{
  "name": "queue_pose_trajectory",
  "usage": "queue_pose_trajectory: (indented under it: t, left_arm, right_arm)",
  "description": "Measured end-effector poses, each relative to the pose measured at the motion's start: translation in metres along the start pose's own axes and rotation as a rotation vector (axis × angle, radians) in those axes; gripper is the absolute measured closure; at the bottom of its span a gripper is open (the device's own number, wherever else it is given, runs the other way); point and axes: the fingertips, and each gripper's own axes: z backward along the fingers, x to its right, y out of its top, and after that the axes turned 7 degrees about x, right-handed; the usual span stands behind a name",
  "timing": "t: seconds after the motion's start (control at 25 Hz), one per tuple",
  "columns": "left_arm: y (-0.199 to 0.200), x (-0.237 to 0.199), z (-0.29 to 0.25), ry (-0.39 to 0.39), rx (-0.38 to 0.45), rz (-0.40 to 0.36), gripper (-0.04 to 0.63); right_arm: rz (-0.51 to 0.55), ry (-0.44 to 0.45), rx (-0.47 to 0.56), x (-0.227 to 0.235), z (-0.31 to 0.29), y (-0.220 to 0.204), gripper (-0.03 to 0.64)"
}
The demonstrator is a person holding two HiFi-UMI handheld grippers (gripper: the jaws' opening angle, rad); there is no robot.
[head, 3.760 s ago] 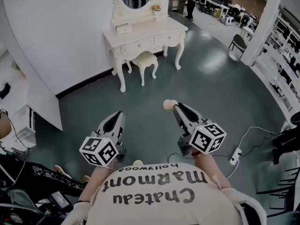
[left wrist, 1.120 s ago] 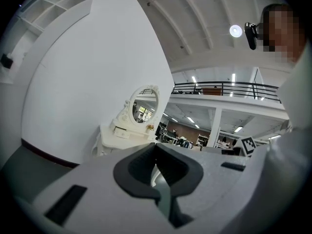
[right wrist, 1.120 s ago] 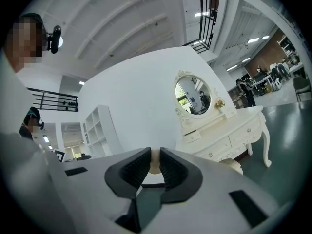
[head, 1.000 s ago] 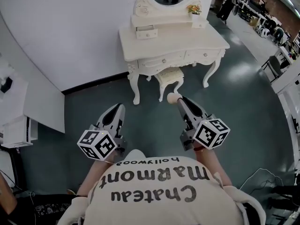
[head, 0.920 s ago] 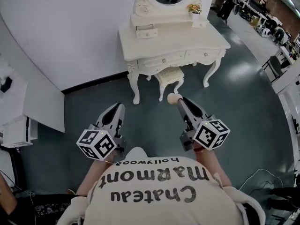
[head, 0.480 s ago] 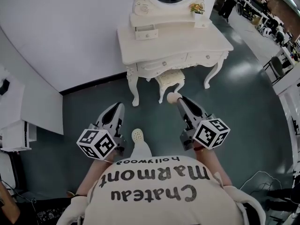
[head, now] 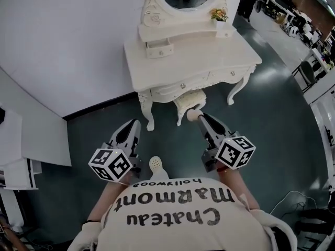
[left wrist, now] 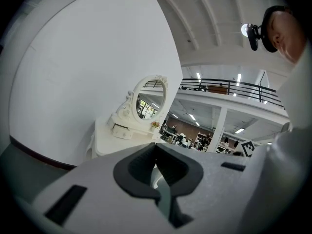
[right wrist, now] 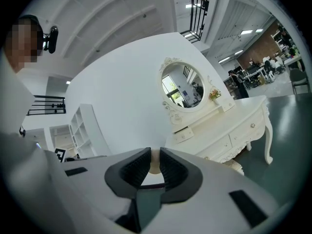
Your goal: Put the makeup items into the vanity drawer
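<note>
Grey floor (head: 272, 114), head view: one white vanity (head: 188, 67), one stool (head: 191, 99) beneath it, two grippers short of both. Left gripper view: left gripper (left wrist: 156, 147) jaws together, nothing between. Right gripper view: right gripper (right wrist: 154, 152) clamped on one beige makeup sponge (right wrist: 154, 164) at its tips.

The right gripper (right wrist: 154, 152) pinches a pale beige makeup item (right wrist: 154, 165), facing the white vanity (right wrist: 229, 130) with oval mirror (right wrist: 185, 87).

Glossy cream-painted vanity (head: 194, 61) — smooth, faintly reflective grey floor (head: 277, 114)
</note>
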Motion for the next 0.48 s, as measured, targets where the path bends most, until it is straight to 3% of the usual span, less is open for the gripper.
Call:
queue_pose_trajectory:
  t: [0.48]
  left_arm:
    - [0.064, -0.075, -0.093, -0.029, 0.016, -0.05, 0.586]
  right_arm:
    - [0.019, -0.007, 0.063, 0.024, -0.124, 0.043, 0.541]
